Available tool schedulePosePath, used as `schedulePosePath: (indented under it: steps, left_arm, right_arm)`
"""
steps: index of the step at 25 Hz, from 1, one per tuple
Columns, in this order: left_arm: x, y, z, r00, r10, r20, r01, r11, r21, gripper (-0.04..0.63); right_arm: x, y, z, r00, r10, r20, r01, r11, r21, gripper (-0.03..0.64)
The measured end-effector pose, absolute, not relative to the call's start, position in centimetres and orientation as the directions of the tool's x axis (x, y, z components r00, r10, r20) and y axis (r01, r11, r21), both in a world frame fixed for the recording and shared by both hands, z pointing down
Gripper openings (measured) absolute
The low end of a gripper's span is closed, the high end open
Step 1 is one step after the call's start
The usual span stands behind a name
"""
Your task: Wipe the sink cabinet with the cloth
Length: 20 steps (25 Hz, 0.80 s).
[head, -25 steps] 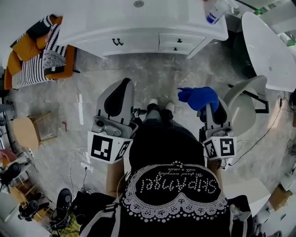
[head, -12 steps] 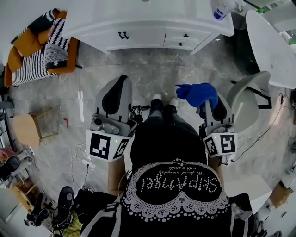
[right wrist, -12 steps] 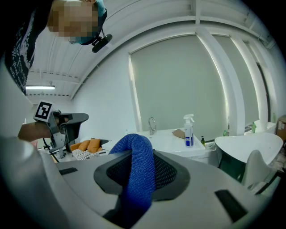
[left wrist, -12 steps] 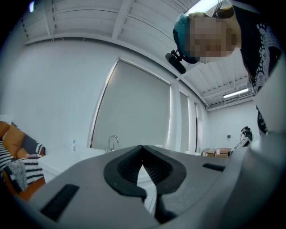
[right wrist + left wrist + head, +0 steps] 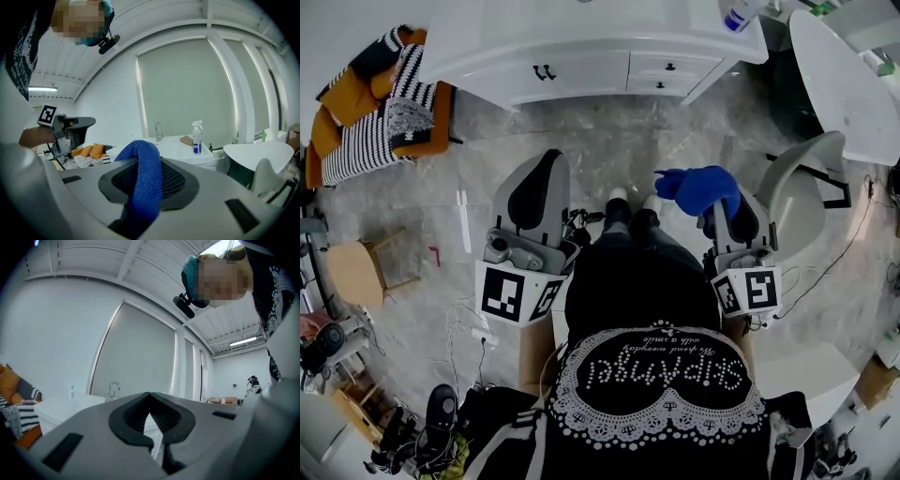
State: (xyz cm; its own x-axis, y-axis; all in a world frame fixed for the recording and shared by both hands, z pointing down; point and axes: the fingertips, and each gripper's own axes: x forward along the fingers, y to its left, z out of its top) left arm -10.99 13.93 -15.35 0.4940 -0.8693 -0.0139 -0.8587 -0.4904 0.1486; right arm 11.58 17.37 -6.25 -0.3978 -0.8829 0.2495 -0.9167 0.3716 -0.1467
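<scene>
The white sink cabinet (image 5: 581, 70) stands ahead of me across the marble floor, its drawers facing me and its faucet (image 5: 159, 131) on top. A blue cloth (image 5: 701, 189) bulges out of my right gripper (image 5: 722, 214), which is shut on it; in the right gripper view the cloth (image 5: 143, 183) is draped between the jaws. My left gripper (image 5: 548, 167) is held at waist height on the left, well short of the cabinet. Its jaws meet with nothing between them in the left gripper view, where the gripper (image 5: 150, 404) points toward the cabinet top (image 5: 70, 405).
A spray bottle (image 5: 739, 13) stands at the cabinet's right end. A white round table (image 5: 844, 89) and a white chair (image 5: 795, 202) are on the right. An orange sofa with striped cushions (image 5: 380, 108) is at the left. Cables and boxes lie on the floor around my feet.
Both grippers keep almost the same pose, each shifted slightly forward. The cloth stays in the right gripper. The head view wobbles a little relative to the cabinet.
</scene>
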Motion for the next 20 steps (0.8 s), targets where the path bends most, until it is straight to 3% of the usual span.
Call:
schedulePosePath:
  steps: [20]
  left_arm:
    - [-10.5,12.2,-15.1,0.521,-0.854,-0.006,-0.842,-0.515,0.16,0.005]
  right_arm:
    - [10.4,15.7,-5.9,-0.421,-0.867,0.265,-0.907,0.396,-0.146,0.115]
